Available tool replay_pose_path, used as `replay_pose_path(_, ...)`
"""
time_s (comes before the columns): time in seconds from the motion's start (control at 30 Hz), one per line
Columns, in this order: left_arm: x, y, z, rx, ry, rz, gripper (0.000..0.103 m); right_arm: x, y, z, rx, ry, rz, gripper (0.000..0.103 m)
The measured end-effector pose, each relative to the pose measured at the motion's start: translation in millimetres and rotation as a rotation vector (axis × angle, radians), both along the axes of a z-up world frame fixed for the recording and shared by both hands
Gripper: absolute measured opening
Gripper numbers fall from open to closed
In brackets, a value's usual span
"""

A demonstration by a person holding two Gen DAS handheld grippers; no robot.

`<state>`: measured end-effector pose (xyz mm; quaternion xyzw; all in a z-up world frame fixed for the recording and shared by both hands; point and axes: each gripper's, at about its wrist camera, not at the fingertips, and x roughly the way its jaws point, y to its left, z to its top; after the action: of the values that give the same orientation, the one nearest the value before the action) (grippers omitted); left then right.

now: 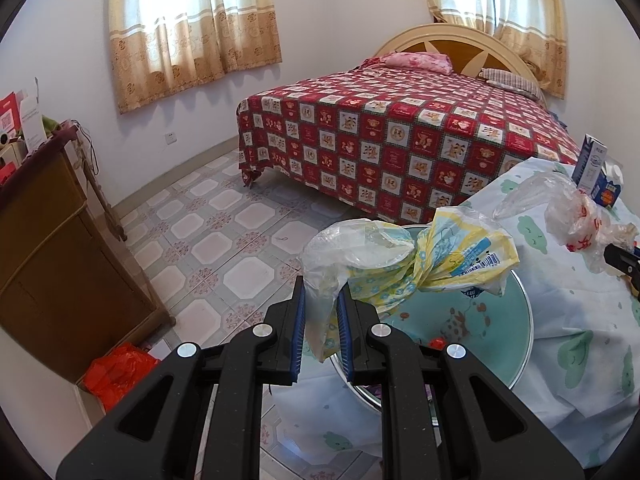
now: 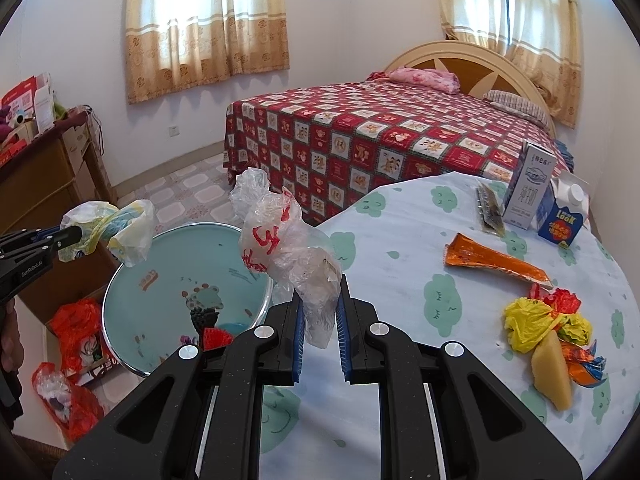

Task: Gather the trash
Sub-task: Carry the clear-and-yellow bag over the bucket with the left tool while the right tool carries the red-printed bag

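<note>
Two grippers, each clamped on a piece of plastic trash, are what we see first. Our left gripper (image 1: 321,308) has its jaws nearly closed on a yellow-and-blue printed wrapper (image 1: 420,264), which is twisted together with a clear film and sticks up and to the right from the blue pads. Our right gripper (image 2: 320,304) is closed on a clear bag with red print (image 2: 280,248), which rises crumpled up and to the left of the pads.

Both bundles hang off the table's left edge, over or near a round teal basin (image 2: 168,264) that stands beside the table. The basin has a metal rim and cartoon pictures inside; something small and red lies near its bottom edge.

The table (image 2: 400,264) wears a white cloth with green clouds. Near its far right edge stand a tall white carton (image 2: 528,188) and a shorter blue carton (image 2: 562,216), just beside each other. In front of them lies a long orange wrapper (image 2: 496,264). Toward the right edge sits a heap of yellow, red and orange scraps (image 2: 544,320) with a pale yellow wedge (image 2: 554,376) against it.

On the floor to the left we see red bags (image 2: 76,336) beside a wooden cabinet (image 1: 48,248). Beyond stands a bed (image 1: 392,136) with a red checked cover.
</note>
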<state>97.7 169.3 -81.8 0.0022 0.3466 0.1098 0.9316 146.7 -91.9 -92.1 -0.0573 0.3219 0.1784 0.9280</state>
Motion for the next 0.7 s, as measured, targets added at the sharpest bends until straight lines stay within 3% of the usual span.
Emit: replay_pose_path(0.7, 3.0, 8.3, 0.0, 0.011, -0.009, 0.042, 0.015, 4.3, 25.6, -1.5, -0.023, 0.001, 0.046, 0.015)
